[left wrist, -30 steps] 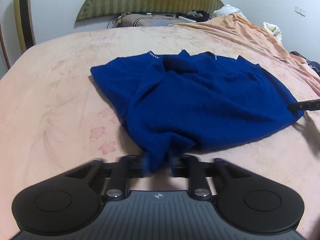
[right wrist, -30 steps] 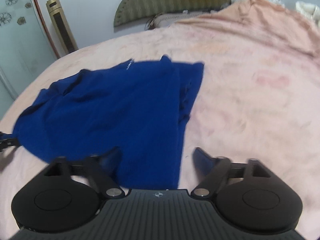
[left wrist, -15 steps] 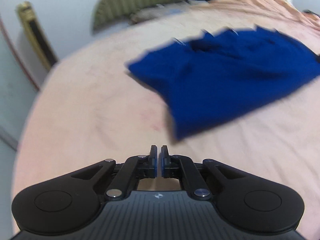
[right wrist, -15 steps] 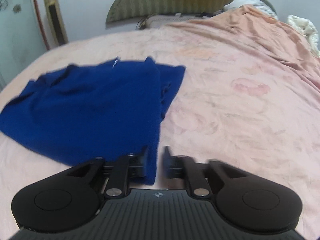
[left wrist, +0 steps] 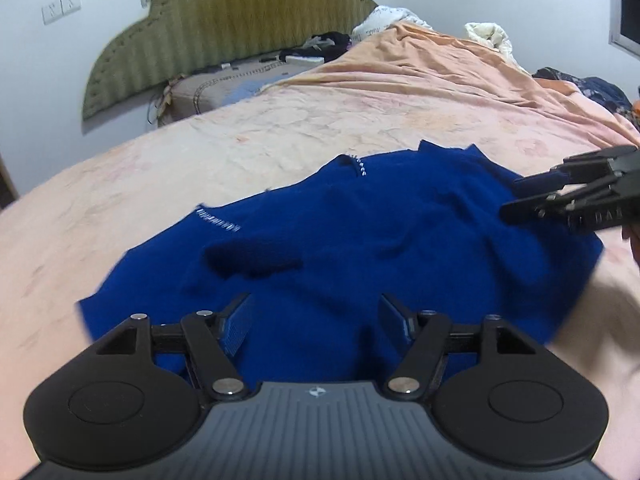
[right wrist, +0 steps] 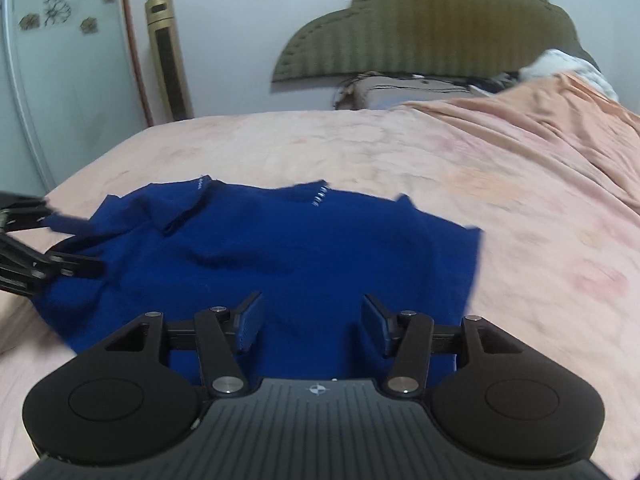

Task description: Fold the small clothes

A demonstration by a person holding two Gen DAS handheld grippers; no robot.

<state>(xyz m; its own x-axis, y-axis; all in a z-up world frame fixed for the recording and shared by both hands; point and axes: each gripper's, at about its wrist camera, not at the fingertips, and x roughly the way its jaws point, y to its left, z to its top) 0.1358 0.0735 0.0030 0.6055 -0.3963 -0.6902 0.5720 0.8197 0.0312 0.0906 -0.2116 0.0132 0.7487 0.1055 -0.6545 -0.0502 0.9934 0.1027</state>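
Observation:
A dark blue knitted garment point(left wrist: 360, 248) lies loosely folded and rumpled on the pink bedsheet point(left wrist: 160, 184). My left gripper point(left wrist: 316, 320) hovers over the garment's near edge. Its jaws are opening and its blue pads point(left wrist: 236, 328) press on nothing. In the right wrist view the garment point(right wrist: 304, 256) fills the middle, and my right gripper point(right wrist: 312, 320) hangs over its near edge. Those jaws are opening too, with cloth below them but not pinched. Each gripper shows in the other's view: the right gripper point(left wrist: 509, 198) over the garment's right side, the left gripper point(right wrist: 86, 246) at its left side.
An orange blanket point(left wrist: 460, 68) is bunched over the bed's far right. A green padded headboard point(left wrist: 224, 24), a pillow and small items sit at the bed's head. A gold column point(right wrist: 168, 56) and a pale wardrobe point(right wrist: 48, 80) stand left of the bed.
My left gripper let go of the garment's hem, swung left while shut and empty, then came back over the cloth and opened. My right gripper narrowed at the cloth's edge, then widened above it.

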